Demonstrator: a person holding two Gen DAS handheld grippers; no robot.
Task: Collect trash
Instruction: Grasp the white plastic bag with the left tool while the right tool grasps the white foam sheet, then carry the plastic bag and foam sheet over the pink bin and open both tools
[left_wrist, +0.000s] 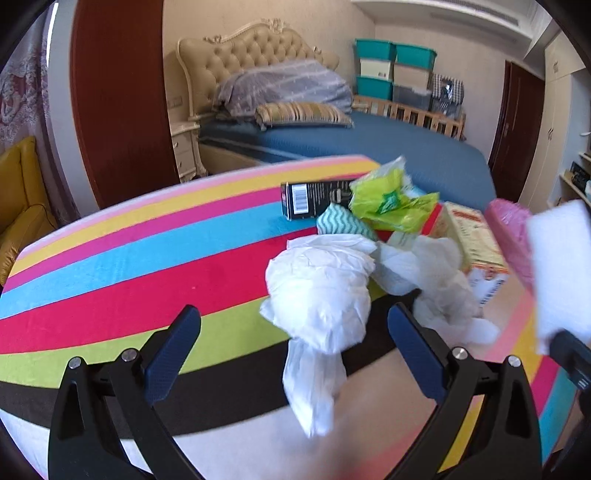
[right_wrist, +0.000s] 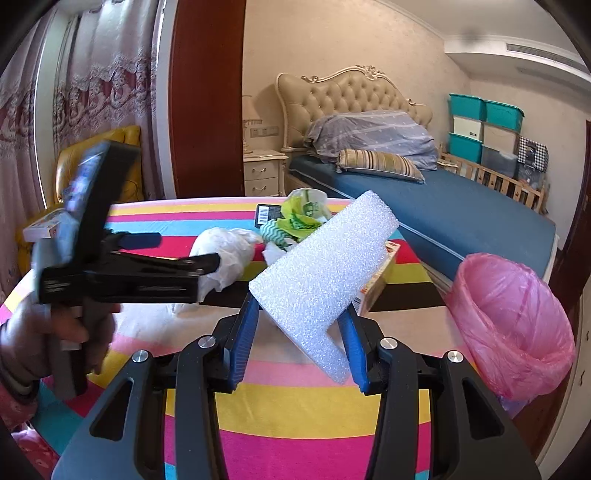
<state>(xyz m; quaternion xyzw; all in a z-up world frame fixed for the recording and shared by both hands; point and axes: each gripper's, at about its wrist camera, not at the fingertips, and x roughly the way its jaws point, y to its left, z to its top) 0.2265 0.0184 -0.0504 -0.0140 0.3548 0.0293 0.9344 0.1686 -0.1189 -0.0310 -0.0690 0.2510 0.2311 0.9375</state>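
The right gripper (right_wrist: 301, 345) is clamped on a white foam block (right_wrist: 325, 280), its blue pads pressed to the block's lower sides, above the near edge of a table covered in a striped cloth (right_wrist: 314, 413). The block's long axis tilts up and away to the right. Just right of it, at the table's right edge, stands a bin lined with a pink bag (right_wrist: 513, 325), its mouth turned towards the foam, so the drop looks like a short swing rightward with open air between the two. The right hand is the nearer to that bin.

Further in, the left gripper (left_wrist: 295, 354) hangs with its jaws spread wide around a crumpled white plastic bag (left_wrist: 317, 295), neither pad touching it; a tail of the bag trails towards the camera between the fingers. Beyond, towards the far right corner, lie more wrappers: a green bag (left_wrist: 388, 203), a black carton (left_wrist: 314, 199) and a yellow box (left_wrist: 476, 243), packed closely. The table's left half offers room to manoeuvre.
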